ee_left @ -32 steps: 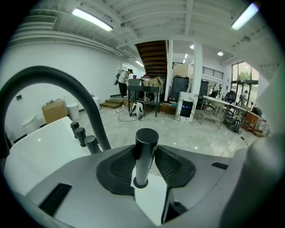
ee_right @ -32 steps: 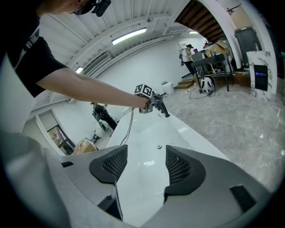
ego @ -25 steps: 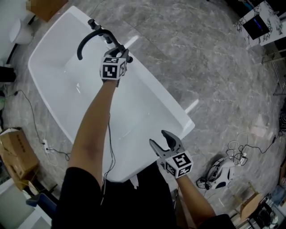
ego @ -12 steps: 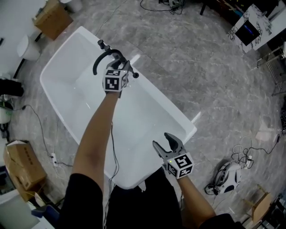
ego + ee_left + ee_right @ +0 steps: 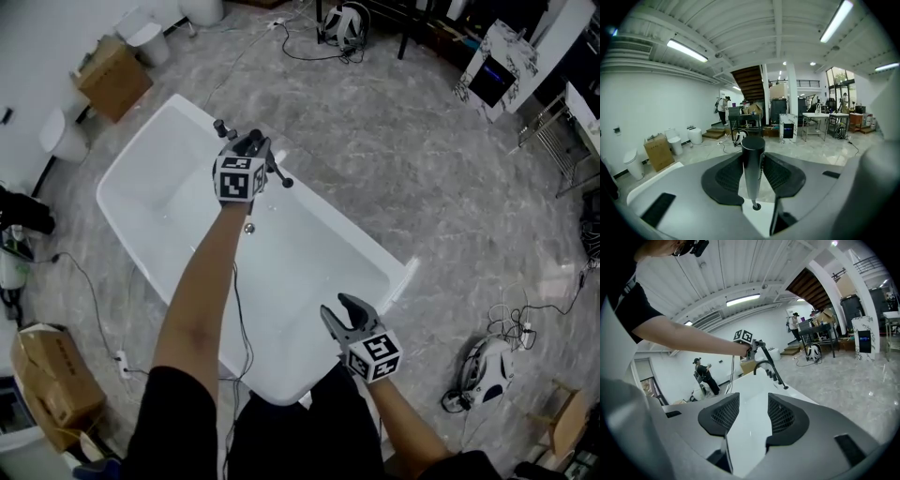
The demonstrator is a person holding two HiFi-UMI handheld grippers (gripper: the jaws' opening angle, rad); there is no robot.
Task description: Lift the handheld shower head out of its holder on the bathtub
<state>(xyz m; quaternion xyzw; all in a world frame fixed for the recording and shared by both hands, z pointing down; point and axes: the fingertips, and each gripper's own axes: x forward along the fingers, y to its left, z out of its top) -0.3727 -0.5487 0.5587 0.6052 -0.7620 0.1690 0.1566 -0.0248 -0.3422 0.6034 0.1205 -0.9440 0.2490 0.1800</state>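
My left gripper (image 5: pixel 255 145) is clamped on the black shower head (image 5: pixel 753 164), raised above the bathtub's (image 5: pixel 291 272) far rim, so the lift looks nearly done. My right gripper (image 5: pixel 339 311), at the bathtub's near end, has just narrowed its jaws around nothing. Next I'd carry the shower head clear, keeping the grip steady

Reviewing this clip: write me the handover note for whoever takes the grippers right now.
Left gripper: shut on the shower head, gripping its black handle above the far rim of the bathtub.
Right gripper: open, with nothing between its jaws, which have just been closing. It hovers over the near end of the bathtub.
Done: the shower head looks lifted clear of its holder by the faucet.
Left: check that it is fully free. The holder itself is hard to make out.
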